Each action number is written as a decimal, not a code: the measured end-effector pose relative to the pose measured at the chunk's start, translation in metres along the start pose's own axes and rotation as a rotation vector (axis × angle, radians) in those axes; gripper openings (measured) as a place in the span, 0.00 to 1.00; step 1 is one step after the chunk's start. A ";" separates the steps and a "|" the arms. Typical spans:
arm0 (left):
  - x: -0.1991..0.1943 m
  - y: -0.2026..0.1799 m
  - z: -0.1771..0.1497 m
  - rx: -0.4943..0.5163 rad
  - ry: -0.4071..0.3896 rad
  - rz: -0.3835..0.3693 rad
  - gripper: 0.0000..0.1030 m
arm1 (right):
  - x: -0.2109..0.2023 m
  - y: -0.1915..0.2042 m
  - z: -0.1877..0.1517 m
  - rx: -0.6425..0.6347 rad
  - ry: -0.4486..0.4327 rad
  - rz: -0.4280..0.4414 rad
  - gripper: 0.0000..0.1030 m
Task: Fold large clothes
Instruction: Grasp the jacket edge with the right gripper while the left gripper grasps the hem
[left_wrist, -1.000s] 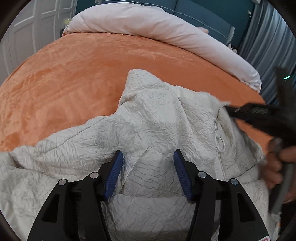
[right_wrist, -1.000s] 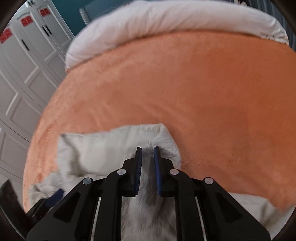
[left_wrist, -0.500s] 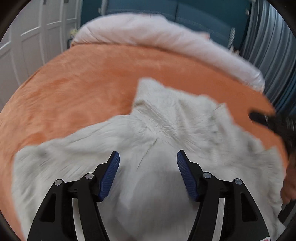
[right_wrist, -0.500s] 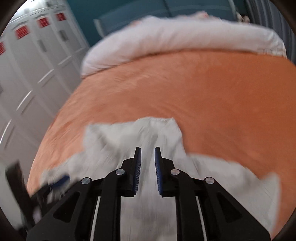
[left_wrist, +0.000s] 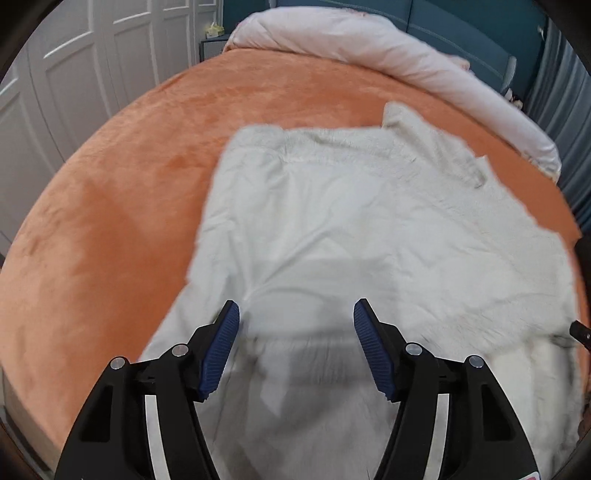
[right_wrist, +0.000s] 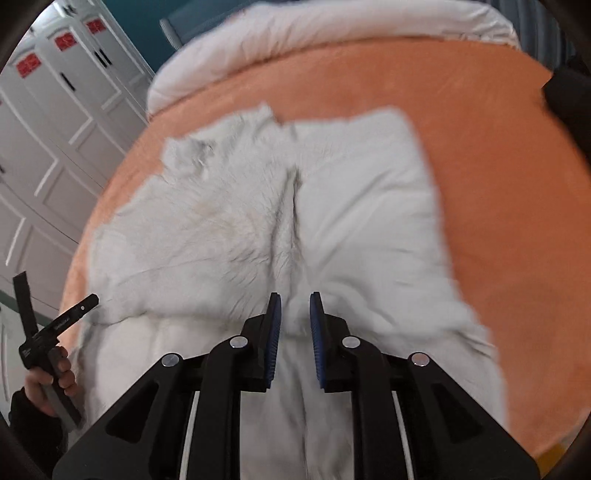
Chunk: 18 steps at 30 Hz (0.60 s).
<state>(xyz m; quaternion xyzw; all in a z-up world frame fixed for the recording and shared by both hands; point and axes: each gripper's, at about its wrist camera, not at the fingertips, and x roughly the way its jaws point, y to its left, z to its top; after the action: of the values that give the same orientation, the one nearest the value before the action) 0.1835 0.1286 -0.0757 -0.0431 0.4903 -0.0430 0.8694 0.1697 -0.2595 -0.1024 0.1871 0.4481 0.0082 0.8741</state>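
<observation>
A large white crinkled garment (left_wrist: 351, 229) lies spread on the orange bed cover (left_wrist: 110, 221); it also shows in the right wrist view (right_wrist: 288, 221). My left gripper (left_wrist: 295, 325) is open and empty, raised above the garment's near part. My right gripper (right_wrist: 294, 317) is shut on a ridge of the garment's fabric that runs away from it. The left gripper's handle and the hand holding it (right_wrist: 51, 350) show at the left edge of the right wrist view.
A rolled white duvet (left_wrist: 388, 51) lies across the far end of the bed. White wardrobe doors (left_wrist: 74, 74) stand along the left side. A teal headboard and grey curtains (left_wrist: 569, 110) are at the back right.
Both grippers have pulled back and up, so more of the garment shows and it lies flatter and wider. The left gripper stayed open, the right stayed shut on the fabric.
</observation>
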 end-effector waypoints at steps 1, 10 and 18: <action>-0.013 0.008 -0.004 -0.019 -0.008 -0.012 0.63 | -0.021 -0.005 -0.003 -0.007 -0.024 -0.005 0.27; -0.114 0.061 -0.092 -0.109 0.045 -0.032 0.71 | -0.156 -0.093 -0.099 0.055 -0.022 -0.129 0.50; -0.148 0.078 -0.168 -0.170 0.211 -0.085 0.74 | -0.183 -0.111 -0.199 0.149 0.113 0.033 0.57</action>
<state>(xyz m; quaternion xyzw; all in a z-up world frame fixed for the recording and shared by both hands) -0.0344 0.2174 -0.0456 -0.1324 0.5786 -0.0424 0.8037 -0.1136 -0.3327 -0.1019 0.2583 0.4930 -0.0004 0.8308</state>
